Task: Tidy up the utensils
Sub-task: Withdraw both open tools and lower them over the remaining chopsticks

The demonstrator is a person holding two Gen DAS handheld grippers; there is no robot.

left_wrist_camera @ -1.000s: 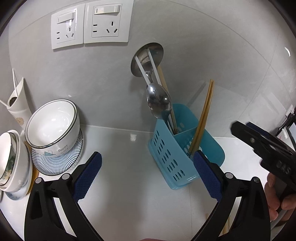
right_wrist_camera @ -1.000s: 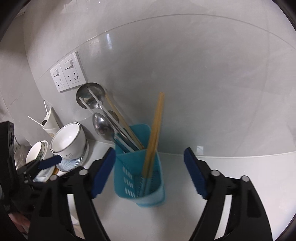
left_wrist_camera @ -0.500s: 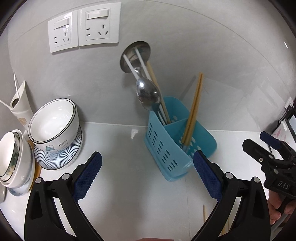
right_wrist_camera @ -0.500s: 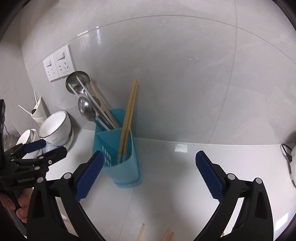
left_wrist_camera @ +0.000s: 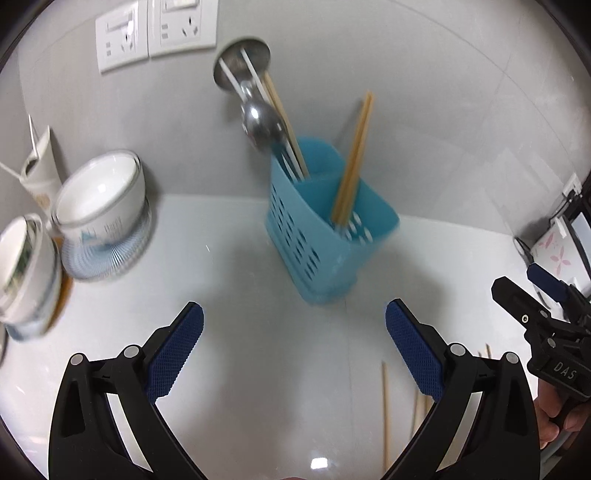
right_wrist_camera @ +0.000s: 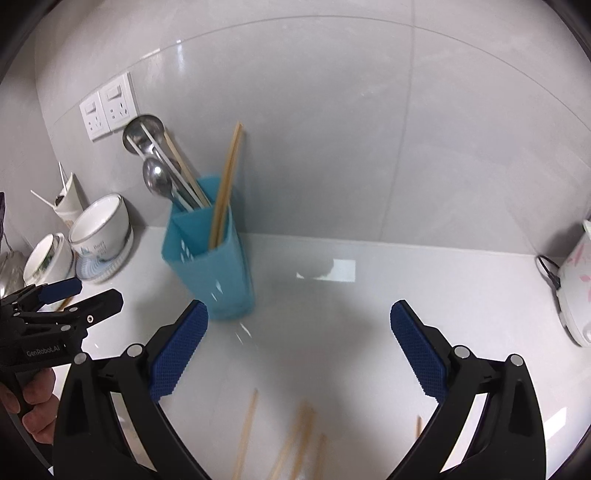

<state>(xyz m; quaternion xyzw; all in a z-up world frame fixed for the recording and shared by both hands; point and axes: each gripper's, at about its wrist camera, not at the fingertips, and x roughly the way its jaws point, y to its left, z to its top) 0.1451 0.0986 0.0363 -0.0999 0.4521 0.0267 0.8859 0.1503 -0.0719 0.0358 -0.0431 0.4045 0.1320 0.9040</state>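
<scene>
A blue slotted utensil holder (left_wrist_camera: 325, 236) (right_wrist_camera: 210, 258) stands on the white counter by the wall. One compartment holds a ladle (left_wrist_camera: 242, 68), a spoon (left_wrist_camera: 262, 122) and long handles; the other holds a pair of wooden chopsticks (left_wrist_camera: 351, 162) (right_wrist_camera: 225, 188). Several loose chopsticks (right_wrist_camera: 247, 432) (left_wrist_camera: 386, 406) lie on the counter in front. My left gripper (left_wrist_camera: 293, 317) is open and empty, short of the holder. My right gripper (right_wrist_camera: 299, 314) is open wide and empty above the loose chopsticks. Each gripper shows in the other's view, held by a hand.
Stacked bowls (left_wrist_camera: 99, 199) (right_wrist_camera: 101, 229) and a cup (left_wrist_camera: 40, 162) sit left of the holder against the wall. Wall sockets (left_wrist_camera: 155, 33) are above them. A white rice cooker (right_wrist_camera: 576, 288) with a cord stands at the far right.
Both grippers have pulled back from the holder, which now looks smaller and farther. Loose chopsticks have come into view below. The right gripper's jaws have spread wider.
</scene>
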